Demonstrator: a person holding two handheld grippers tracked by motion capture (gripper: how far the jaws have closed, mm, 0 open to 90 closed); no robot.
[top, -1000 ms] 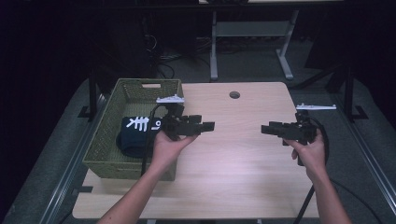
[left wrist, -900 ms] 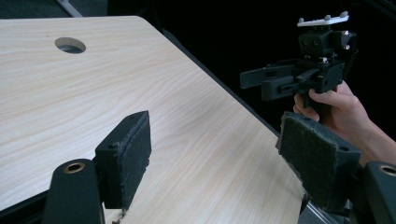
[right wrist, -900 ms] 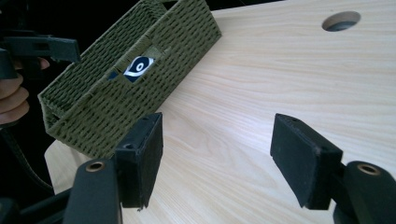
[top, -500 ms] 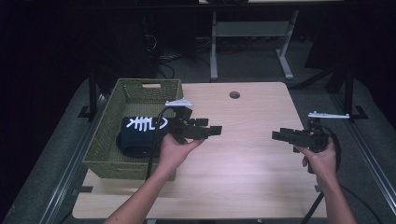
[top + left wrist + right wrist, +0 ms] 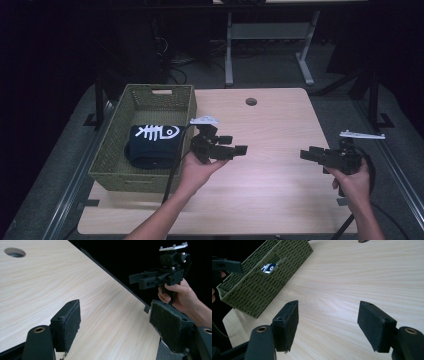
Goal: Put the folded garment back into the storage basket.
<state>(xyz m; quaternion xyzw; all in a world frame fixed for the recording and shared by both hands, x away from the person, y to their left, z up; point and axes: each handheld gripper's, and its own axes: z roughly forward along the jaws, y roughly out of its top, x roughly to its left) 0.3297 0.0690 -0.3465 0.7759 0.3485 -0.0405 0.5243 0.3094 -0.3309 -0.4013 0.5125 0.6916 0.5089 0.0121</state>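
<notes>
Looking down from the high view, the left tongs (image 5: 240,148) hover with jaws apart over the desk (image 5: 280,200), left of centre, just beside a green woven basket (image 5: 116,159). Inside the basket, at middle left of the frame, lies a folded dark garment (image 5: 152,147) with a white fish-bone print. At the right edge of the frame the right tongs (image 5: 306,155) are held open too, empty, well apart from the basket.

From the left gripper view, two felt-faced pads (image 5: 73,321) stand wide apart over pale wood grain, nothing between them; the right tongs (image 5: 135,280) show at upper right in a hand (image 5: 178,293).

From the right gripper view, the jaws gape over bare desk (image 5: 362,277), and the basket (image 5: 259,282) sits at upper left, the garment's print (image 5: 269,267) peeking through a handle slot.

The garment looks soft, light and limp, likely to sag and unfold; I would pinch it at a folded edge, through all layers. The basket's weave looks stiff and rough.
</notes>
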